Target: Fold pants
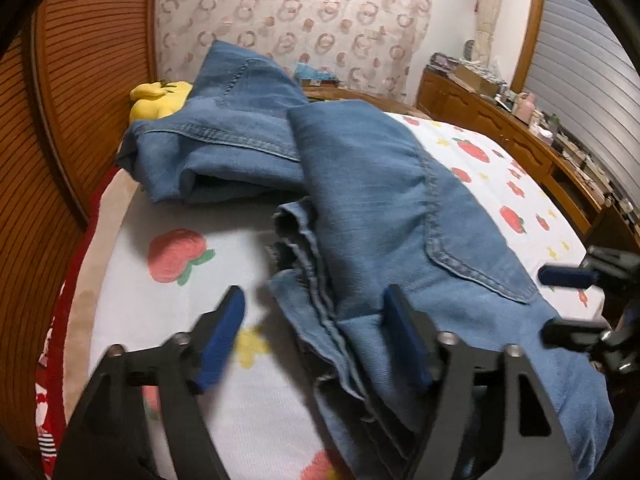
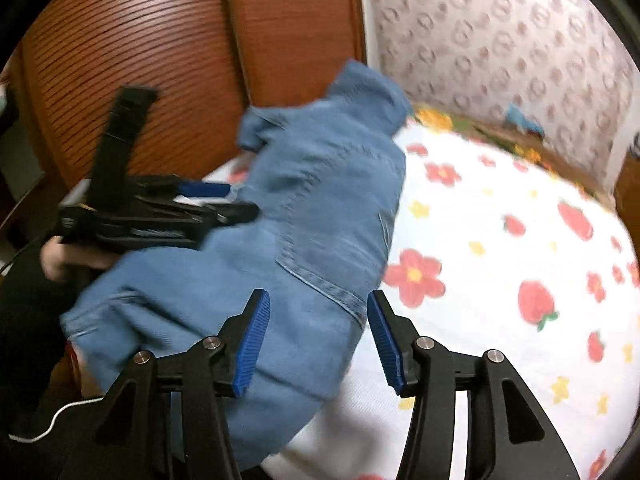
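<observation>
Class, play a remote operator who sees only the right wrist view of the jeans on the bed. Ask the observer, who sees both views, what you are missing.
Operator: Anything behind the jeans?
Observer: Yes, a yellow plush toy lies past their far end.
Operator: What about the left gripper's jaws?
Observer: They stand open astride the jeans' bunched edge, not pinching it.
Operator: What lines the bed's right side?
Observer: A cluttered wooden cabinet.

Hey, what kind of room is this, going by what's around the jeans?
Most likely a bedroom: the jeans lie on a bed with a fruit-print sheet, beside a wooden slatted headboard and a cluttered wooden dresser.
</observation>
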The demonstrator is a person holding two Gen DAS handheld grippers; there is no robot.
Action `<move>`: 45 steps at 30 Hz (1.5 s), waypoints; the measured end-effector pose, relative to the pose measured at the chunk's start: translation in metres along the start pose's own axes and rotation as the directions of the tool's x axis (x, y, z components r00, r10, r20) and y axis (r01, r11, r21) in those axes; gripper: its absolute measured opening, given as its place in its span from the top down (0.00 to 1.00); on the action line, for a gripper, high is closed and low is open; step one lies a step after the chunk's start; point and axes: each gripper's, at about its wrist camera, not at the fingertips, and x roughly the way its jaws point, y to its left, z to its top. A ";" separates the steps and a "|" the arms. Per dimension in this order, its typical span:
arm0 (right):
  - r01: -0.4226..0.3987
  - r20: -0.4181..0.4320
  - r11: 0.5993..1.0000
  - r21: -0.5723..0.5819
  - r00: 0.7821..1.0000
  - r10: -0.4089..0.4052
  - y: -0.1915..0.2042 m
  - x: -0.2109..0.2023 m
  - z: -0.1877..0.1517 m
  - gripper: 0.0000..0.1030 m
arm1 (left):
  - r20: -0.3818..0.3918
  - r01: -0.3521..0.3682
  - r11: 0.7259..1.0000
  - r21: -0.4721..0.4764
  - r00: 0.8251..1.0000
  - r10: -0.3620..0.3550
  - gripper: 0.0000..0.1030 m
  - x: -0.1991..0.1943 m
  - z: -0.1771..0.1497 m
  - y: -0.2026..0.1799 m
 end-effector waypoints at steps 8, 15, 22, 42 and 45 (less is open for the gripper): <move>-0.062 -0.011 0.993 0.097 0.998 0.063 -0.013 0.031 -0.001 0.30 | -0.028 0.071 0.997 0.002 0.997 -0.071 0.27 0.015 0.012 0.001; -0.153 0.003 0.976 0.156 0.988 0.154 -0.029 0.046 -0.002 0.30 | -0.061 0.183 0.981 -0.060 0.980 -0.187 0.28 0.029 0.008 0.004; -0.213 -0.002 0.961 0.174 0.976 0.217 -0.037 0.060 0.004 0.43 | -0.044 0.223 0.970 -0.098 0.973 -0.228 0.54 0.023 0.002 0.004; -0.183 0.221 0.964 -0.194 0.949 0.225 -0.011 0.010 0.120 0.81 | 0.266 0.192 0.981 -0.004 0.946 -0.184 0.77 -0.097 0.083 0.025; -0.191 0.243 0.958 -0.213 0.940 0.241 -0.013 0.022 0.151 0.81 | 0.289 0.155 0.988 0.000 0.946 -0.148 0.77 -0.103 0.107 0.040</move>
